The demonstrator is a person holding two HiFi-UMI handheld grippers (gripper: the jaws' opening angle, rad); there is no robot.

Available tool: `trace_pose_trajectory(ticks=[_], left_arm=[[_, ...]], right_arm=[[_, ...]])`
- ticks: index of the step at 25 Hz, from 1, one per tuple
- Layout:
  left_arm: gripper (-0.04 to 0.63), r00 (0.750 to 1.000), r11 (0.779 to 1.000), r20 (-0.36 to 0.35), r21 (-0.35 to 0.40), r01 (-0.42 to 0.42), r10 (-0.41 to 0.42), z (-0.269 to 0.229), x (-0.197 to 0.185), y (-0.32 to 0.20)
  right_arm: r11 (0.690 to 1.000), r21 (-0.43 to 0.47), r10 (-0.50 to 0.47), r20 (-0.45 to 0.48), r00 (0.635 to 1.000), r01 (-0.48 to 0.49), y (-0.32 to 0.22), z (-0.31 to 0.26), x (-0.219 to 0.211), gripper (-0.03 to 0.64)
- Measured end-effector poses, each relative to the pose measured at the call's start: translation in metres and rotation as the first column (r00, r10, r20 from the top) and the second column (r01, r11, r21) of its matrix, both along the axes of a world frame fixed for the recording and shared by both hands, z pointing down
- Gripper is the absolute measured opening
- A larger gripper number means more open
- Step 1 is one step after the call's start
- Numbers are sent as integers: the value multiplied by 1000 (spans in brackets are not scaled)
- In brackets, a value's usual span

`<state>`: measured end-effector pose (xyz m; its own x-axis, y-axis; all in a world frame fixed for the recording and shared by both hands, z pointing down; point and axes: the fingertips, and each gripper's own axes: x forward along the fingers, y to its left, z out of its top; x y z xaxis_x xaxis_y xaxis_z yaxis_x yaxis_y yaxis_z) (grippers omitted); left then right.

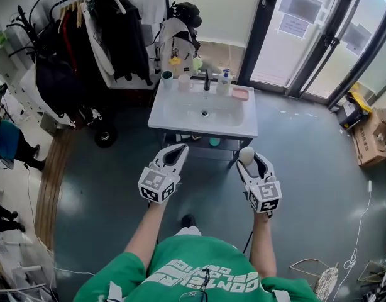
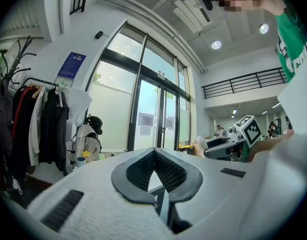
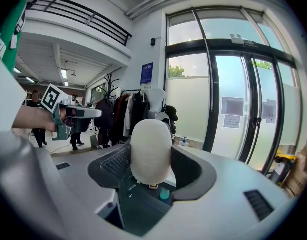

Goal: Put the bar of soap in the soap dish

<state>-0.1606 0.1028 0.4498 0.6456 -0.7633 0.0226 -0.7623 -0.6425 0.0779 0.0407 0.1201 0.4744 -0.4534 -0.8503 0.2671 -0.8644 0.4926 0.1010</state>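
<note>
By the washbasin, the person stands back from the sink (image 1: 180, 123) with both tools raised. The R gripper (image 1: 252, 165) is clamped on the bar of soap (image 3: 151, 150) — a pale oval, long axis upright along the jaws, top poking past the tips. The pink soap dish (image 1: 241, 94) sits at the sink's back right corner, approx. straight ahead of the R gripper and well apart from it; R is the nearer hand. The L gripper (image 1: 174, 153) has its jaws pinched together w/ nothing between. The dish is too small to tell if it's empty — neither gripper view shows it.
</note>
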Motion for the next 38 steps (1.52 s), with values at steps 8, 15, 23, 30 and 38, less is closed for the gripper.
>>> trace_pose_trajectory(ticks=[8,15,23,30,38], left_arm=[[8,1000,1000,-9,0,-11,11,8,-22,-24],[8,1000,1000,-8,1,-15,15,8,-35,-40],[8,999,999,7,-6,-42,42,15,-23,-68],[8,999,999,24,-16,-45,46,20,-19,-115],[8,999,999,30,-24,-32,33,18,-8,-171]], right_arm=[[1000,-5,10,-5,1000,-10,-22,9,-19,250],[999,-21,40,-6,999,-40,-38,12,-24,250],[998,-18,56,2,998,-56,-65,16,-15,250],[998,-18,63,14,998,-63,-112,18,-10,250],[999,-20,51,19,998,-51,-170,14,2,250]])
